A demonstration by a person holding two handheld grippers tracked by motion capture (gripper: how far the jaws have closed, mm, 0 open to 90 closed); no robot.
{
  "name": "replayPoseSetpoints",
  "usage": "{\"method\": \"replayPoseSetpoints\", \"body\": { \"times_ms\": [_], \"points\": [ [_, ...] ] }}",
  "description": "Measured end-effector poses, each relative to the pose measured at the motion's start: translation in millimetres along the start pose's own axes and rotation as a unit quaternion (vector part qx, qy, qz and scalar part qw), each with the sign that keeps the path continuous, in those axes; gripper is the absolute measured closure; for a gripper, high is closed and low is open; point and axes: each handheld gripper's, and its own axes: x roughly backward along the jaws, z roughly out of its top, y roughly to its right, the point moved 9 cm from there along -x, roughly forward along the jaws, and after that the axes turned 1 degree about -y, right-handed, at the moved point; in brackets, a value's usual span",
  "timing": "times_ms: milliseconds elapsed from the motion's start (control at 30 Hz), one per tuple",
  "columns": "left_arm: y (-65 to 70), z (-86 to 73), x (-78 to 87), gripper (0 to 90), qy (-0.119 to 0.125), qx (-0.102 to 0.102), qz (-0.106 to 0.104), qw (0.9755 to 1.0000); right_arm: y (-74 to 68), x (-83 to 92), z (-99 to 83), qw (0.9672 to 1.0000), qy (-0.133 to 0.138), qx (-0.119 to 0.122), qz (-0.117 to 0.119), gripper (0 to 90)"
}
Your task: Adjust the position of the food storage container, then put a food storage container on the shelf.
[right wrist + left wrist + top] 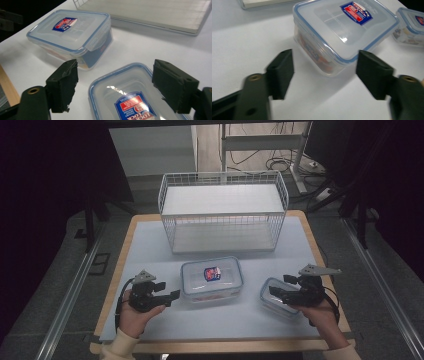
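At the frame's lower centre the large lidded container (211,280) looks rigid, light and slick, best pinched across its lower walls, while the left gripper (170,298) and right gripper (274,294) both gape wide, empty.

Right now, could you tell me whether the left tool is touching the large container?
Apart. In the left gripper view, the left tool stands open, with bare table between its pads and the large container.

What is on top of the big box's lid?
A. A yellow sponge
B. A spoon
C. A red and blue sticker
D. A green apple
C: the big box has a red and blue sticker on its clear lid; the left gripper view shows it too, and nothing else lies on the lid.
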Motion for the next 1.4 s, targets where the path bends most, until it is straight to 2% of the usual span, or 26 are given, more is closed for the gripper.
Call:
{"method": "replayPoseSetpoints", "body": {
  "times_ms": [33, 267, 467, 600, 967, 1133, 1267, 1400],
  "points": [
    [0.4, 0.4, -0.6, 21.7, -0.002, 0.006, -0.010, 0.9999, -2.2, -0.3, 2.3, 0.9999, 0.008, -0.004, 0.009, 16.8],
    [0.0, 1.2, -1.0, 17.6, -0.003, 0.018, -0.019, 0.9997, -5.1, 0.3, 8.5, 0.9995, 0.029, 0.002, 0.014, 12.3],
    [-5.3, 3.7, -3.7, 15.6, -0.003, 0.034, -0.019, 0.9992, -6.5, -4.1, 6.4, 0.9998, 0.009, 0.009, 0.016, 12.2],
    [-7.5, 3.5, -7.1, 14.5, -0.007, 0.037, -0.020, 0.9991, -8.7, -9.6, 6.7, 0.9997, -0.007, 0.017, 0.015, 12.1],
    [-10.9, 4.5, -9.1, 14.3, -0.008, 0.043, -0.025, 0.9987, -13.0, -18.1, 5.4, 0.9994, -0.025, 0.013, 0.019, 12.2],
    [-9.8, 10.2, -17.5, 14.3, -0.011, 0.056, -0.038, 0.9976, -14.4, -22.3, 8.2, 0.9992, -0.028, 0.008, 0.026, 12.1],
    [-11.9, 12.6, -23.2, 14.3, -0.016, 0.058, -0.037, 0.9975, -17.4, -26.2, 10.7, 0.9990, -0.032, 0.009, 0.032, 12.2],
    [-13.6, 17.3, -33.8, 13.7, -0.018, 0.082, -0.054, 0.9950, -21.3, -36.7, 17.6, 0.9982, -0.040, 0.003, 0.044, 11.7]
  ]
}}
